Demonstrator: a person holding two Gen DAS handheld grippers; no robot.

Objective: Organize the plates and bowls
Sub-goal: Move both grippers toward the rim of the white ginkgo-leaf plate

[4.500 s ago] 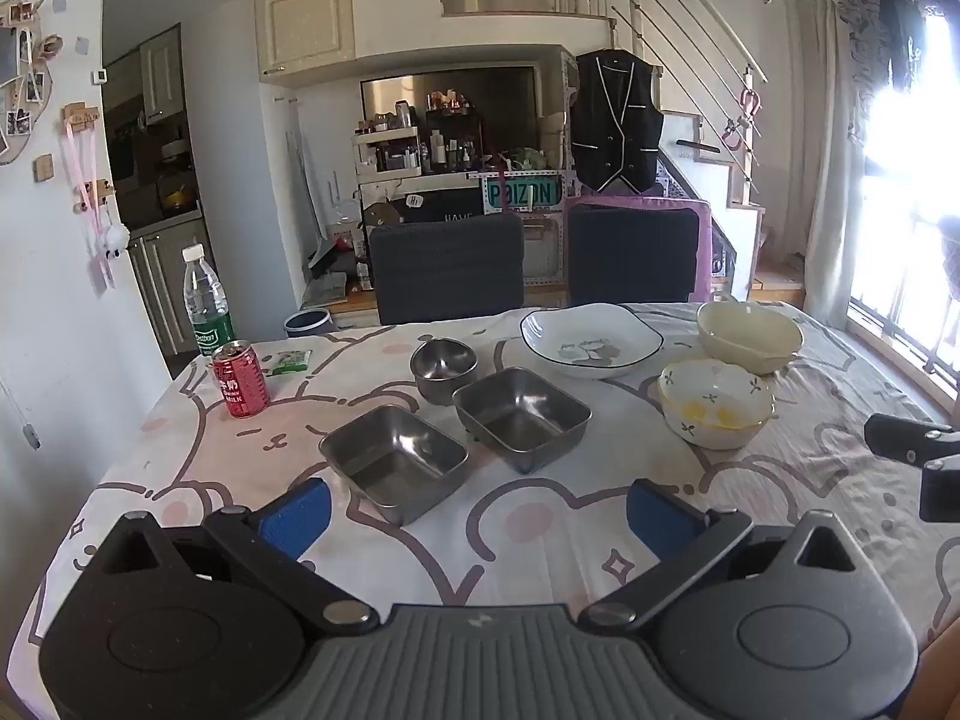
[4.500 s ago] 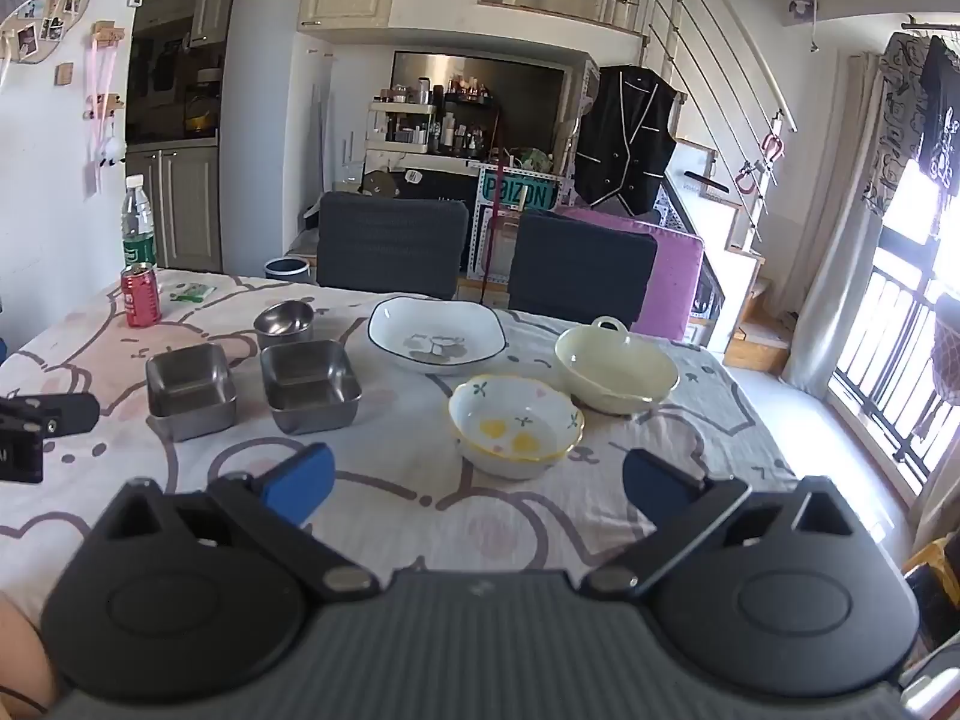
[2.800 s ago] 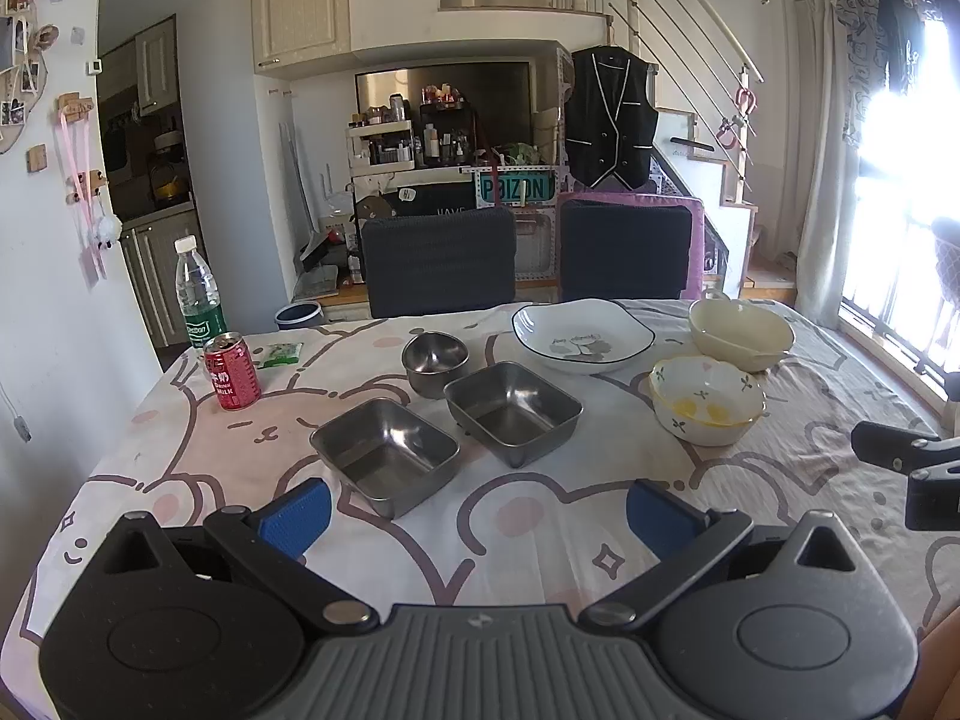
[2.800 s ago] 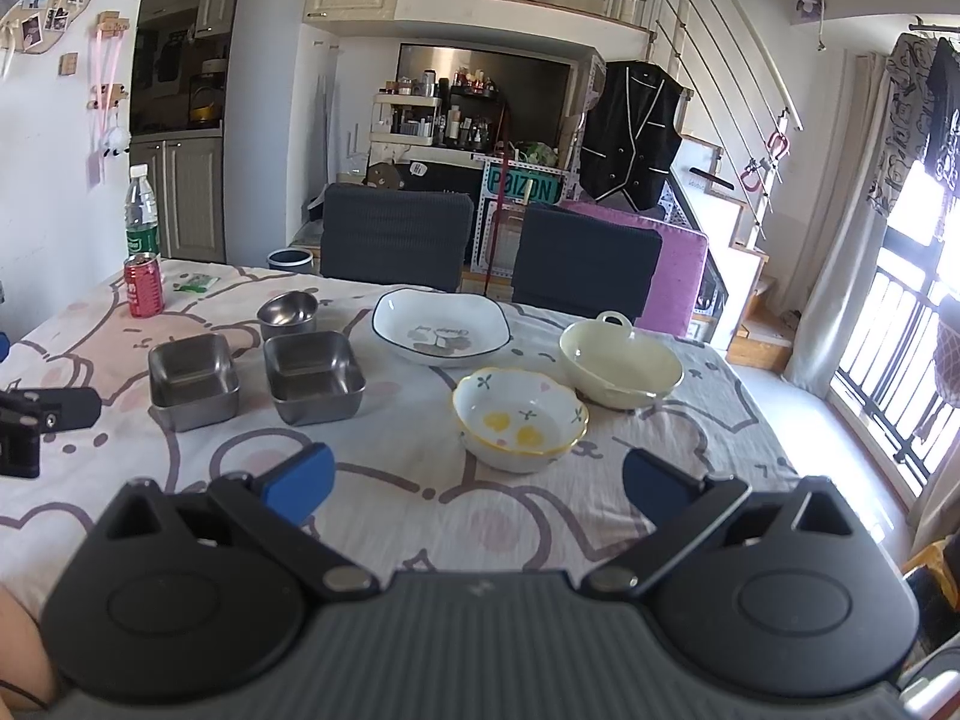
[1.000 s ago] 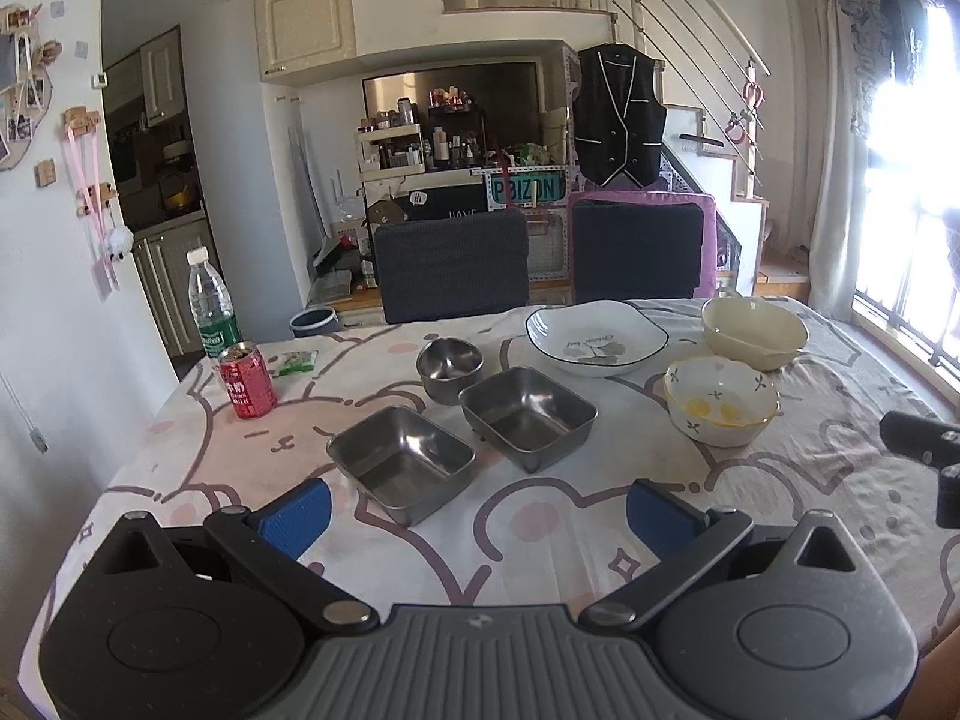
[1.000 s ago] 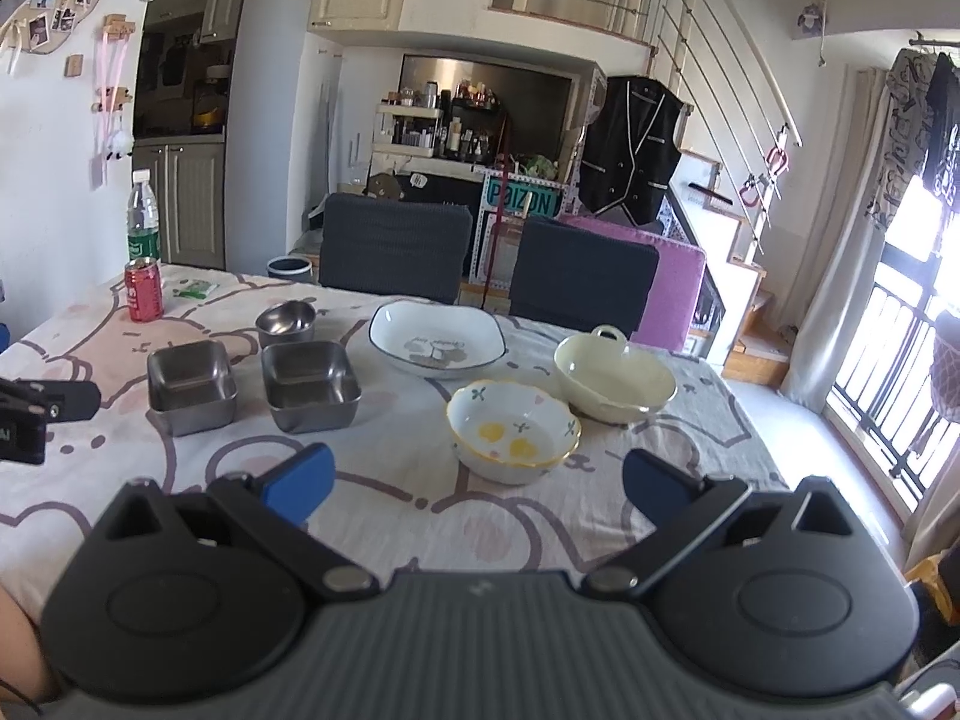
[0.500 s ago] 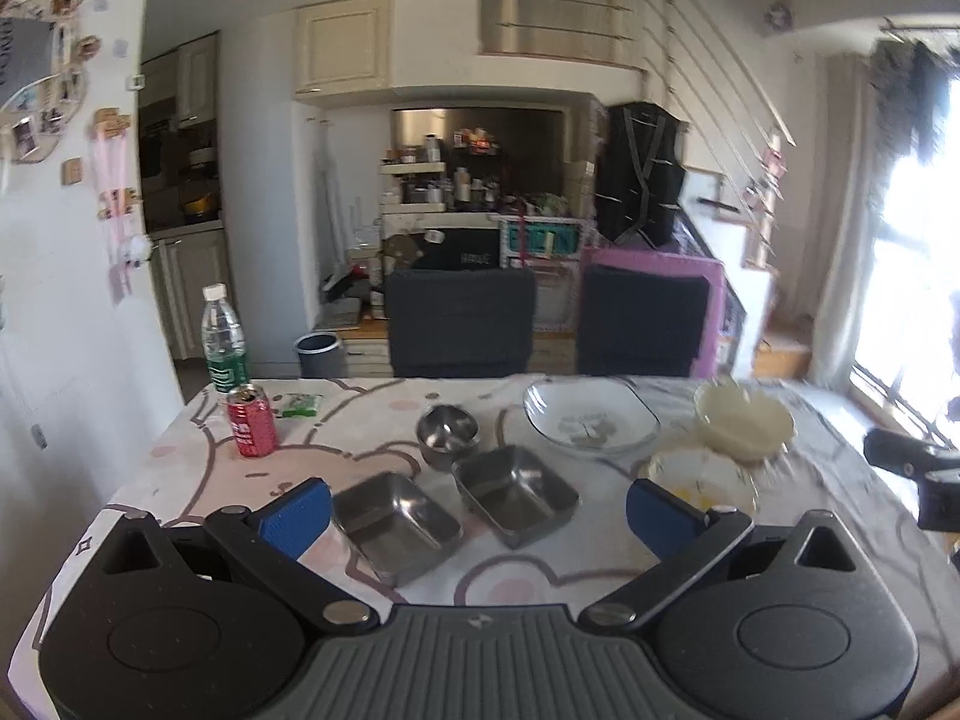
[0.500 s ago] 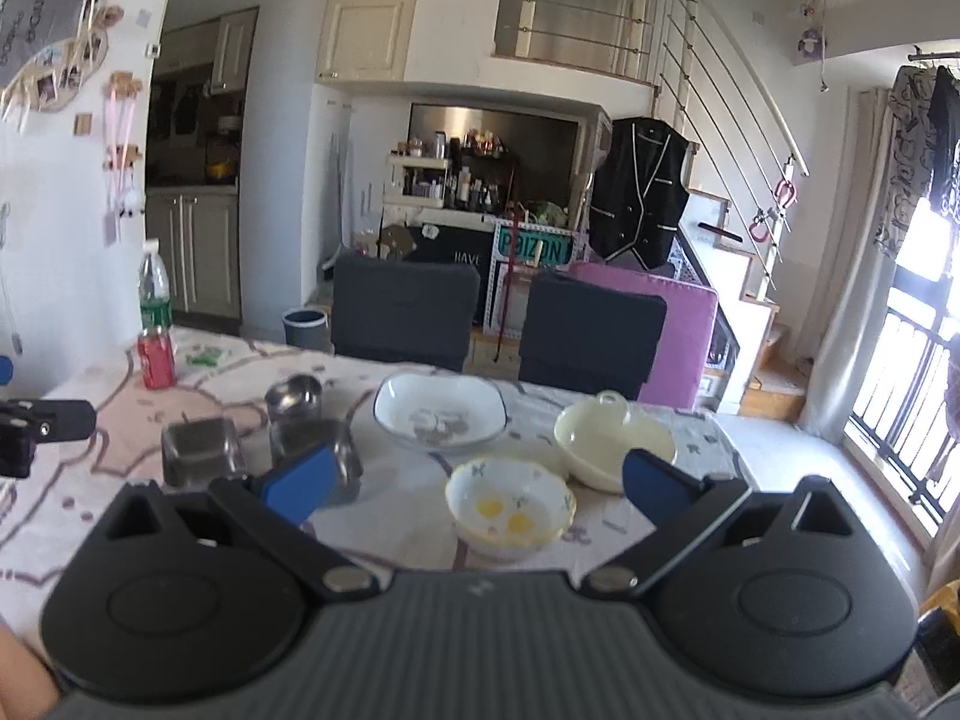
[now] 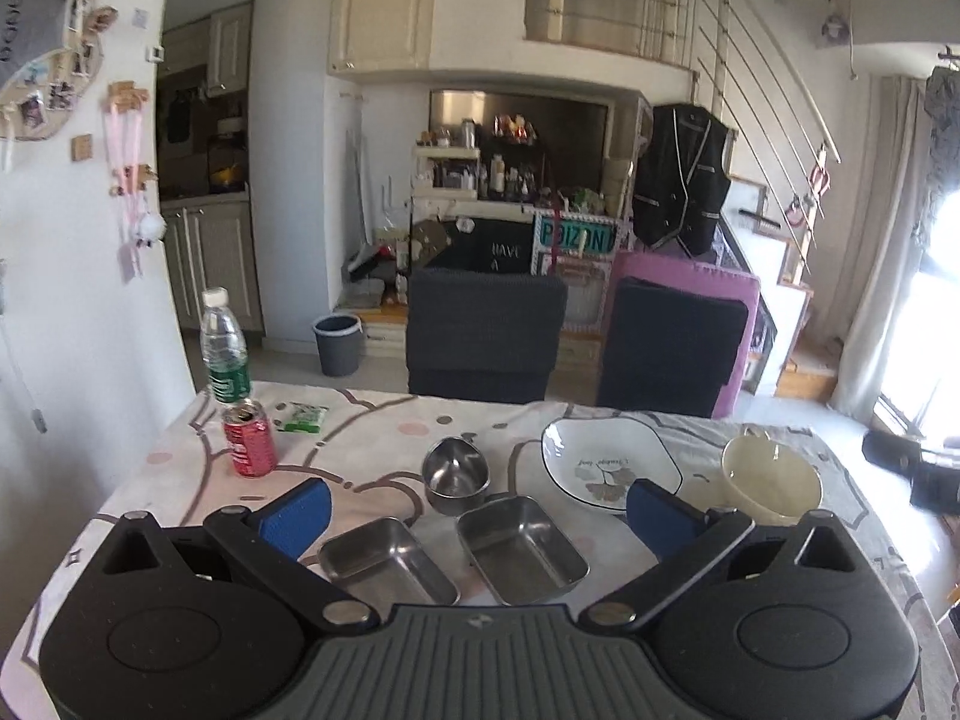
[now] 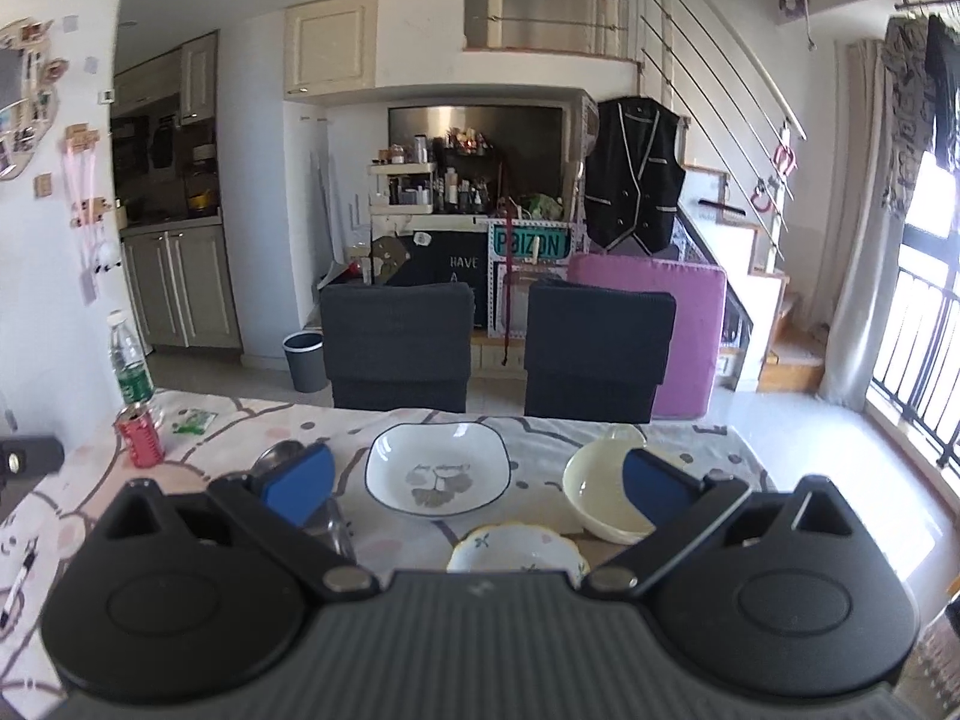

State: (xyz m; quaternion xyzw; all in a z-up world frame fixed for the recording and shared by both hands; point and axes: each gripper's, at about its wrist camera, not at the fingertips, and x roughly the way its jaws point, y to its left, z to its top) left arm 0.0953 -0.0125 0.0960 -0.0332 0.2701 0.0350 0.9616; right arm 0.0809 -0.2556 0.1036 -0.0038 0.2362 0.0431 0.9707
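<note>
Both tongs, left gripper (image 9: pixel 477 515) and right gripper (image 10: pixel 478 483), hanging released; two rectangular steel trays (image 9: pixel 521 549) lying between left fingers

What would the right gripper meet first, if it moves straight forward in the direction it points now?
Probably nothing on the table. The right gripper, open and empty, looks level above the dishes; the white plate lies low between its fingers. Straight ahead are two dark chairs; depth is unclear.

A red soda can (image 9: pixel 250 441) stands just in front of a water bottle (image 9: pixel 224 347) near a green packet (image 9: pixel 305 417), with two dark chairs (image 9: pixel 485 336) behind the table (image 9: pixel 180 450).
</note>
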